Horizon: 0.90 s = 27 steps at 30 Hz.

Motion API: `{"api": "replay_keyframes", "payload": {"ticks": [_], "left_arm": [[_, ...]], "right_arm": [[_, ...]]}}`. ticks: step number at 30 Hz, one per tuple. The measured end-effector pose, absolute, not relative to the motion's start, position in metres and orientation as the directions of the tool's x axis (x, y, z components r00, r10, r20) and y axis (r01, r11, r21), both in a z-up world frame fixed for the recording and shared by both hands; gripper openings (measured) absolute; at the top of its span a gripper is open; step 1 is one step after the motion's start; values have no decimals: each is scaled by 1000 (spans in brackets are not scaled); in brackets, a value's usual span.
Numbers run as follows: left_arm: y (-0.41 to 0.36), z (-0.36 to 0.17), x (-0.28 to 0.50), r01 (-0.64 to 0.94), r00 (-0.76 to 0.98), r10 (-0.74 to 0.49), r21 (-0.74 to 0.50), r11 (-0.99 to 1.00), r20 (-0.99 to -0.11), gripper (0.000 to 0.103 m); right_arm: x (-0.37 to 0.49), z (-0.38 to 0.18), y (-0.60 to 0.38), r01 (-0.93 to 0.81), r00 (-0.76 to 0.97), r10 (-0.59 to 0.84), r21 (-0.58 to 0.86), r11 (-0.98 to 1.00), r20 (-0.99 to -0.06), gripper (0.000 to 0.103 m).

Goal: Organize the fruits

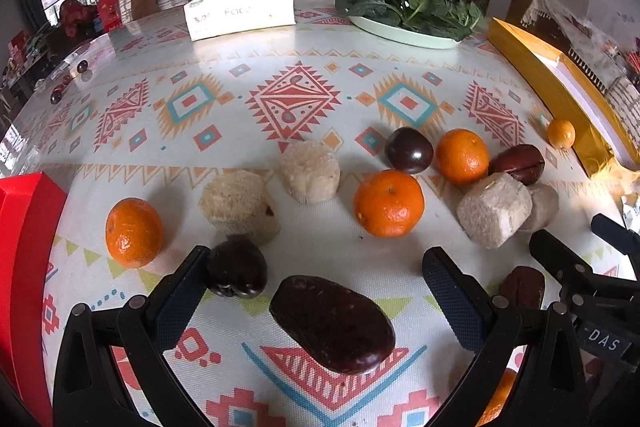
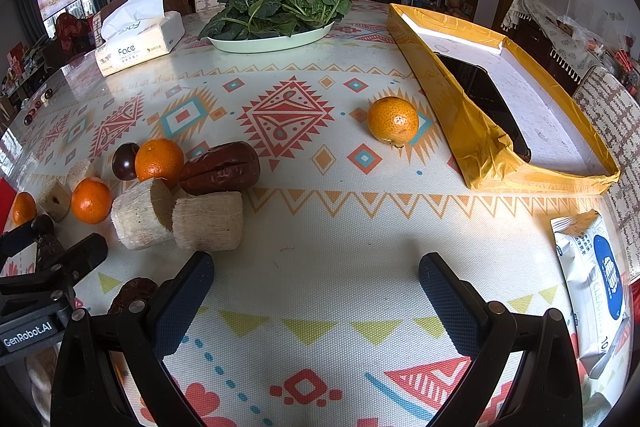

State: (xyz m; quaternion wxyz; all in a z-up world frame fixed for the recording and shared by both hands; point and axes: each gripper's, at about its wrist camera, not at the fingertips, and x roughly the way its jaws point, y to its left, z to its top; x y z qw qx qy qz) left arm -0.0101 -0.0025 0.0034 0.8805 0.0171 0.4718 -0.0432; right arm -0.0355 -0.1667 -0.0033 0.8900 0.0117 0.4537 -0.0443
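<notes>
Two pairs of tongs hang over the patterned desk (image 2: 320,227), both spread wide and gripping nothing. Between the fingers of the left tongs (image 1: 316,271) lies a big dark red date (image 1: 334,325), flat on the cloth and touching neither finger. A small dark plum (image 1: 237,267) sits right against the inner side of the left finger (image 1: 180,299). Beyond the fingertips stand a cut piece of sugarcane (image 1: 238,205) and a second piece (image 1: 310,171), with an orange (image 1: 134,231) off to the left and another orange (image 1: 389,203) ahead to the right. Farther right cluster a round plum (image 1: 409,150), a third orange (image 1: 462,157), a wrinkled date (image 1: 516,163) and two more cane chunks (image 1: 494,213). A red box (image 1: 24,267) edges the left side.

The right tongs (image 2: 316,287) have only bare cloth between their fingers. A lone orange (image 2: 393,121) lies well ahead of them, just beside the yellow box (image 2: 480,155). The fruit pile is off to their left, where the left tongs also show. At the far end of the desk sit a tissue pack (image 2: 138,43) and a plate of greens (image 2: 272,17); a wipes packet (image 2: 596,279) lies to the right.
</notes>
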Motion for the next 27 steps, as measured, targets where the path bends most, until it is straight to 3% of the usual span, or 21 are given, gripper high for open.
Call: {"api": "replay_keyframes", "payload": {"ticks": [11,17,21,26,27], "left_arm": [[12,4,-25,103,530,-67,-14,995,-845,103],[64,57,-82,76,695,-120,-93,993,-709,103],[123,87,-126,36,761,-187,-248,968,-621,103],[162,88,-144,-51,751,-136,-262,964,-646,103],[169,87,-147,-61,759,-130,-269,961,-638,103]], "right_arm": [[-36,-3,-167,89,584,-68,-19,996,-809,103],[-35,-3,-170,77,564,-55,-14,997,-824,103],[-35,-2,-169,100,534,-66,-15,995,-843,103],[-35,-3,-168,109,526,-68,-12,994,-848,103],[-37,0,-170,119,525,-46,19,993,-850,96]]}}
